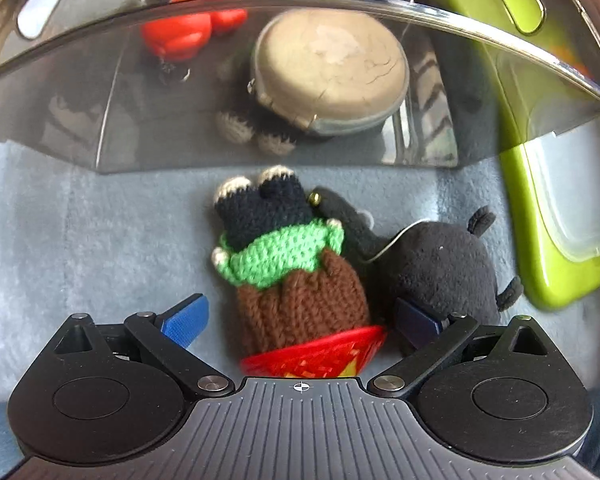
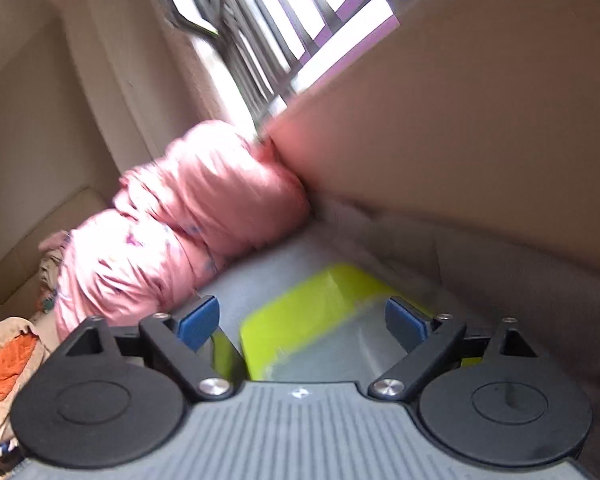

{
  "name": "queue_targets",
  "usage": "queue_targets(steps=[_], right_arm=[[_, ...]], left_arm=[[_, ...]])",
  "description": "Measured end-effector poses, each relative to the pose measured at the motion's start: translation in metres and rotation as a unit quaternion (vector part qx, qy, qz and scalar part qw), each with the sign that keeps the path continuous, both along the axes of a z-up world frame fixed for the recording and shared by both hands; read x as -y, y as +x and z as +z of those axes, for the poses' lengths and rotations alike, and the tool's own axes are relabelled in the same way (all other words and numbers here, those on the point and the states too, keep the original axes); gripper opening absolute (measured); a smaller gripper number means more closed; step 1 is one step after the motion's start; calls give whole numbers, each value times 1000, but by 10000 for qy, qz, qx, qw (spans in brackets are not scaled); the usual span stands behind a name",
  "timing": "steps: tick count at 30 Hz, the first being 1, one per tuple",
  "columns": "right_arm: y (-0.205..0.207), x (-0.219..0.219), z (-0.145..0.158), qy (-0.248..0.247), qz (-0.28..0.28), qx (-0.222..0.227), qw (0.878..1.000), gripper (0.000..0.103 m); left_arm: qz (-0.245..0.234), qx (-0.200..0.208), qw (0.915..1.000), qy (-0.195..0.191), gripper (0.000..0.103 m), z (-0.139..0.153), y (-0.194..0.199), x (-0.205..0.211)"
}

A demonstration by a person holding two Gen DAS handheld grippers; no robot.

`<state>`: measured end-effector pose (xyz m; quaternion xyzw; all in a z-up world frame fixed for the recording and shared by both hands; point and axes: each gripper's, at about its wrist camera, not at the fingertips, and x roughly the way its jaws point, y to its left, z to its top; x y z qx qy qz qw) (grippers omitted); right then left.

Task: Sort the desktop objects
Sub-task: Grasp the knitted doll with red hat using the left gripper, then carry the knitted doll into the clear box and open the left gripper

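The left claw (image 1: 300, 318) hangs wide open over a knitted doll (image 1: 288, 264) at frame centre, its long axis running up the frame between the pads, while the right claw (image 2: 302, 322), equally wide and empty, faces elsewhere.

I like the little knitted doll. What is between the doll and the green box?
In the left wrist view, a dark grey plush toy lies between the knitted doll and the green box, pressed against the doll's side, with blue-grey cloth under them.
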<state>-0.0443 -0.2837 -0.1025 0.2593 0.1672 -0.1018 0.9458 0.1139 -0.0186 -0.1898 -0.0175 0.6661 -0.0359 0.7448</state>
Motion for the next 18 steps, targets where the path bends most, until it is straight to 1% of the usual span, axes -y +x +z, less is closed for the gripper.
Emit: queue_targets(steps=[2,3,4,5,7,12,15,18], right_arm=[[7,10,-7,343,-44,-192,9992,91],[7,15,-9,426,-100,-234,9988,91],[6,18,-11,497,-149,-270,9983,91],[6,20,-13,519,-172,-278,9981,91],[6,21,-15,529,-172,-313,9980,91],[5,22,-18,545,-141,-491,9972,91],[7,23,-18,569,-175,-567,9966,91],[7,20,-16,494,-162,-607,9968,91]], left_arm=[[-2,191,9998,-114,101,4,-2,1],[-31,229,9996,-183,98,5,-3,1],[-26,225,9996,-171,78,6,-4,0],[-19,221,9996,-158,61,7,-4,0],[21,227,9997,-129,61,7,-5,-5],[127,246,9988,-395,54,15,-13,-18],[88,267,9971,-707,52,29,-21,-25],[-56,341,9933,-1103,52,55,-34,-33]])
